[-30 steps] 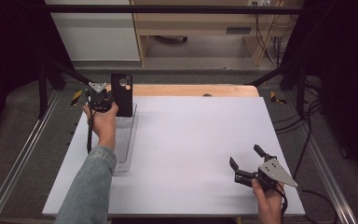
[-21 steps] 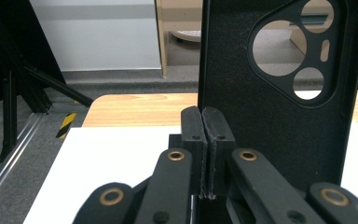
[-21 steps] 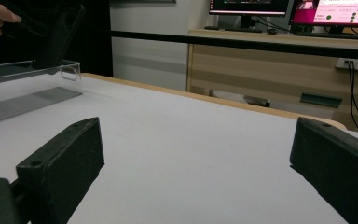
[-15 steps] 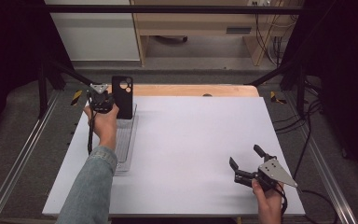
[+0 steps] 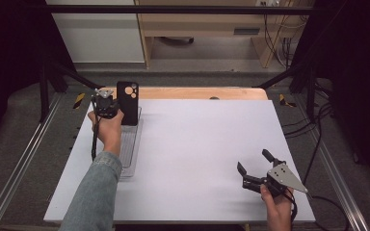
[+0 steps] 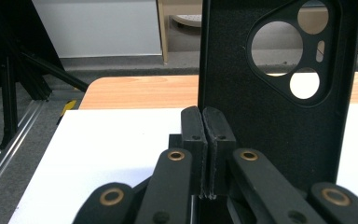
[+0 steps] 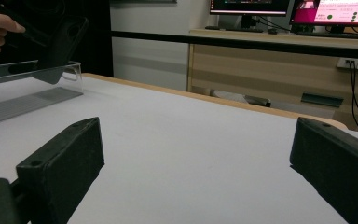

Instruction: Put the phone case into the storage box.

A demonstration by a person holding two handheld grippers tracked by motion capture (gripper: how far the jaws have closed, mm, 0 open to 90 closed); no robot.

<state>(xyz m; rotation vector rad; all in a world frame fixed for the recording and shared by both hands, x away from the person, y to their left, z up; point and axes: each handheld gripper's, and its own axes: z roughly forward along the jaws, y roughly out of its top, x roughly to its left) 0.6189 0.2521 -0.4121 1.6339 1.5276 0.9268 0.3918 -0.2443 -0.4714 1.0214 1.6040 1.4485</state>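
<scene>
A black phone case [image 5: 127,103] with round camera cut-outs is held upright at the table's far left. My left gripper [image 5: 115,108] is shut on its side edge. In the left gripper view the two jaws press together at the gripper [image 6: 204,128], and the case [image 6: 270,116] rises to their right. The case hangs over the far end of a clear plastic tray [image 5: 134,147]. Near the front right edge, my right gripper [image 5: 253,161] rests open and holds nothing. Its own view shows the gripper [image 7: 196,154] wide apart, with the case [image 7: 60,46] and tray [image 7: 28,88] far off.
The white table top [image 5: 197,139] has a wooden strip [image 5: 188,93] along its far edge. Metal rails [image 5: 19,163] run along both sides, and cables [image 5: 318,144] hang at the right. Beyond the table stand a wooden desk [image 7: 279,60] and monitors [image 7: 251,7].
The left gripper has moved the phone case slightly down and to the right over the tray's far end. The right gripper has stayed still and open.
</scene>
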